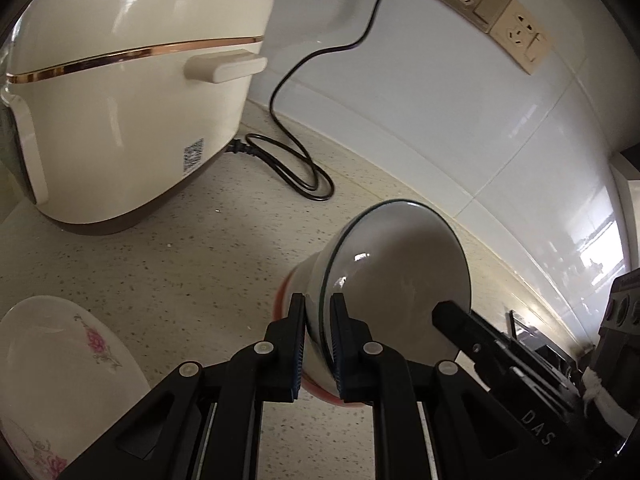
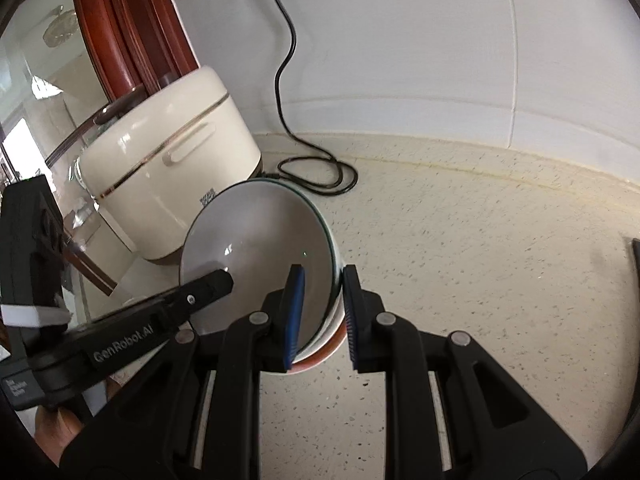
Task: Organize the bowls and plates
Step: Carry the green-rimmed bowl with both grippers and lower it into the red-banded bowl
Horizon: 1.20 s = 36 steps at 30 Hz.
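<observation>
Bowl [image 1: 384, 276] is off the worktop [image 1: 168, 264], tipped on its side, mouth toward the right gripper [image 2: 320, 312]; both sets of jaws clamp opposite rim walls, left gripper [image 1: 318, 344] likewise; flowered plate [image 1: 52, 364] lies low to the left, nearer the left hand; rice cooker [image 1: 128, 112] behind.

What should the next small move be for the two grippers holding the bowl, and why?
Probably carry the white ceramic bowl with the dark rim line toward the flower-patterned white dish and lower it. Both the left gripper and the right gripper clamp opposite rims, and the bowl hangs tilted above the speckled countertop.
</observation>
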Motion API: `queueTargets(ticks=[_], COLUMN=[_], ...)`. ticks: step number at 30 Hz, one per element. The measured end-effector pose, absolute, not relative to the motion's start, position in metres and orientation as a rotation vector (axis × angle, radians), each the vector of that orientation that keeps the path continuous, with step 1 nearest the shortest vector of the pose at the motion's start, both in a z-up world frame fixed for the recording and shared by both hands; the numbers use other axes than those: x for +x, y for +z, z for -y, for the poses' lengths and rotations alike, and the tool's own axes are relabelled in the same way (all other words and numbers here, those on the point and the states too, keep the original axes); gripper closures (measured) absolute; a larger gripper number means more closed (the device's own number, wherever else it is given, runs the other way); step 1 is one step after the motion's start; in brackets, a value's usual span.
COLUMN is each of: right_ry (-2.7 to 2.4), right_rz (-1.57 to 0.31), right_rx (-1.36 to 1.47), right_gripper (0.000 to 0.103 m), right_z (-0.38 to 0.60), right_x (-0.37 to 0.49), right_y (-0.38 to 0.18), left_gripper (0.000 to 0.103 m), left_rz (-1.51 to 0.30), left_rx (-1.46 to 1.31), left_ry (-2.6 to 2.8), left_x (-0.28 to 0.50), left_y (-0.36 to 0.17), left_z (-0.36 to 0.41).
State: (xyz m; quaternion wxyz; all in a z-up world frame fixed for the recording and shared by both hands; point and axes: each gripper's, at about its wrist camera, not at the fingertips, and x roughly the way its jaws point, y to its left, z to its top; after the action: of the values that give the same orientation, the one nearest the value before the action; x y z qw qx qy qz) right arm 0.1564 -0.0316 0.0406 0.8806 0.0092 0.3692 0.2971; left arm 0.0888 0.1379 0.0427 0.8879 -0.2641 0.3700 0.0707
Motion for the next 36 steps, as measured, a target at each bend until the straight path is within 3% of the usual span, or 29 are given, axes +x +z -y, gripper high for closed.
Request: queueTargets(ticks=[30, 33, 35, 36], right_ry=[0.665, 0.668, 0.668, 0.662], right_rz=[-0.802, -0.799, -0.788, -0.781], right_rx=[0.046, 0.055, 0.066, 0.07], right_gripper=[0.078, 0.078, 0.078, 0.077], right_z=[0.033, 0.035, 0.036, 0.038], right_x=[0.164, 0.164, 0.164, 0.163], right_y=[0.026, 0.026, 0.027, 0.028], left_gripper=[0.079, 0.07, 0.053, 0.051], left_rz=[-0.804, -0.805, -0.777, -0.755], left_rx=[-0.442, -0.418, -0.425, -0.444], left_ry=[0.231, 0.252, 0.277, 0.283], left_x=[0.084, 0.082, 0.076, 0.073], left_y=[0.048, 0.049, 0.052, 0.054], left_z=[-0.125, -0.127, -0.133, -0.137])
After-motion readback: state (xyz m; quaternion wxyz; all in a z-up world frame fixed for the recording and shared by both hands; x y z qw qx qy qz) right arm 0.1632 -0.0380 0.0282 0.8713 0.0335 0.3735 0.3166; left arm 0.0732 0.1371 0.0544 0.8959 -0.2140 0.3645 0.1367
